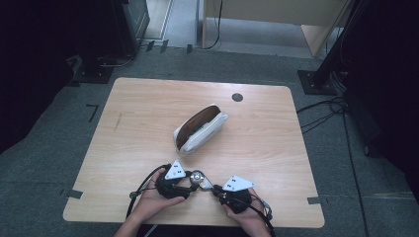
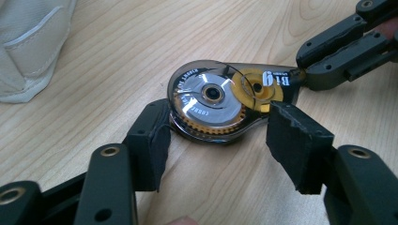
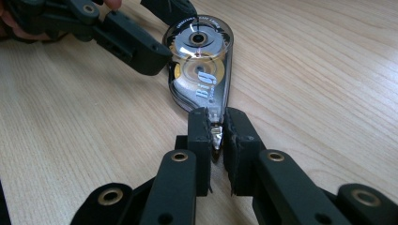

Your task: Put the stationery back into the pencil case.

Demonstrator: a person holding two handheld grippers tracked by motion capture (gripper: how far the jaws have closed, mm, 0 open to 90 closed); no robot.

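Note:
A clear grey correction tape dispenser (image 1: 197, 177) lies flat on the wooden table (image 1: 148, 103) near its front edge. My left gripper (image 2: 218, 126) has a pad against each side of the dispenser's (image 2: 211, 105) round end. My right gripper (image 3: 217, 136) is shut on the narrow tip of the dispenser (image 3: 202, 61). In the right gripper view the left gripper (image 3: 164, 33) comes in from the upper left. The right gripper (image 2: 300, 75) enters the left gripper view from the upper right. In the high view the left gripper (image 1: 192, 180) and right gripper (image 1: 210, 186) meet at the dispenser.
A white pouch with a brown inside (image 1: 200, 129) lies at the table's middle, just beyond the grippers; its corner (image 2: 33, 42) shows at the left gripper view's top left. A dark round hole (image 1: 237, 97) sits near the far edge.

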